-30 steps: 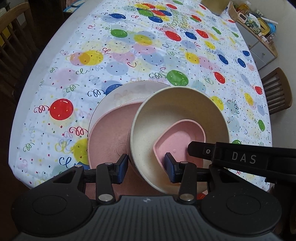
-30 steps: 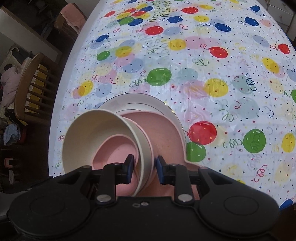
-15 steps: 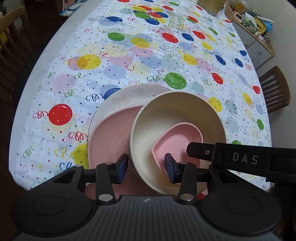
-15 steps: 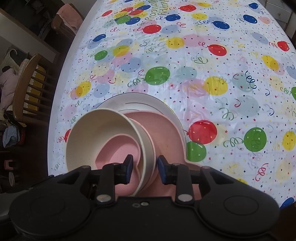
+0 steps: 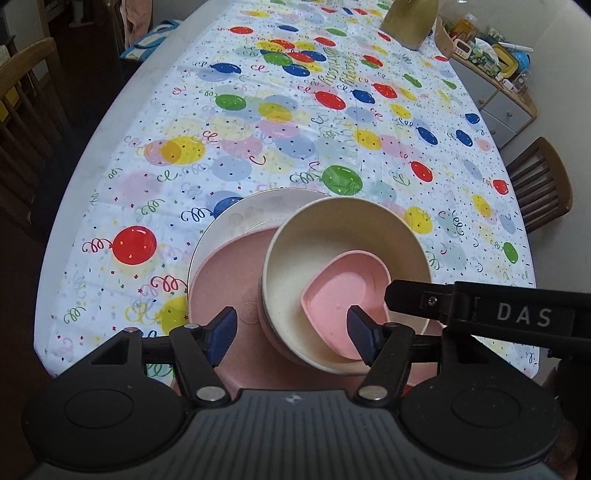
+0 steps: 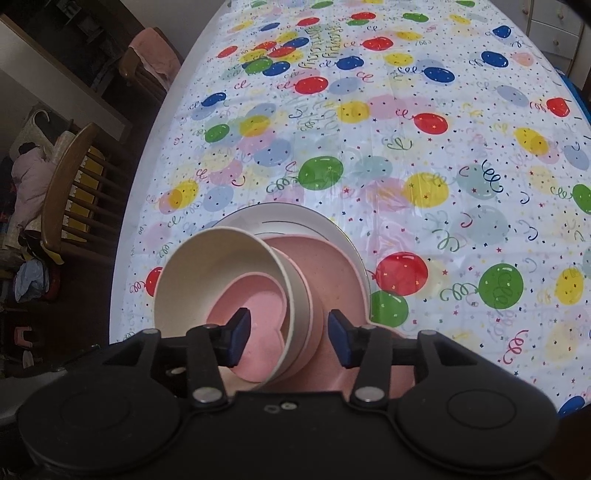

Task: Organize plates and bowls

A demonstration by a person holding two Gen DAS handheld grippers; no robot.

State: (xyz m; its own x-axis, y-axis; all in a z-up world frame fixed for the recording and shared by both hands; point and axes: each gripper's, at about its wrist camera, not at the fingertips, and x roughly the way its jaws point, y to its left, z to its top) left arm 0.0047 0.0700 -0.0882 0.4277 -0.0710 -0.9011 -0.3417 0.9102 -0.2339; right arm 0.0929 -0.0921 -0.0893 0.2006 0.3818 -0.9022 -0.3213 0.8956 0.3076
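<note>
Near the table's front edge stands a stack: a white plate (image 5: 251, 214), a pink plate (image 5: 221, 284) on it, then a cream bowl (image 5: 295, 258) with a small pink heart-shaped dish (image 5: 340, 291) inside. My left gripper (image 5: 291, 334) straddles the cream bowl's near left rim; its jaws are opening and the pads stand clear of the wall. My right gripper (image 6: 289, 336) straddles the right rim of the cream bowl (image 6: 207, 266), one pad over the pink dish (image 6: 258, 306), one outside above the pink plate (image 6: 332, 273). Its jaws are opening too, touching nothing.
A balloon-print tablecloth (image 5: 332, 129) covers the long table. Wooden chairs stand at the left (image 6: 70, 206) and right (image 5: 539, 184). A gold object (image 5: 406, 22) sits at the far end, and a cluttered shelf (image 5: 491, 59) is beyond the table's right edge.
Both grippers' jaws have widened and let go of the cream bowl's rim. The left wrist view has pulled back and up a little; the stack stays put.
</note>
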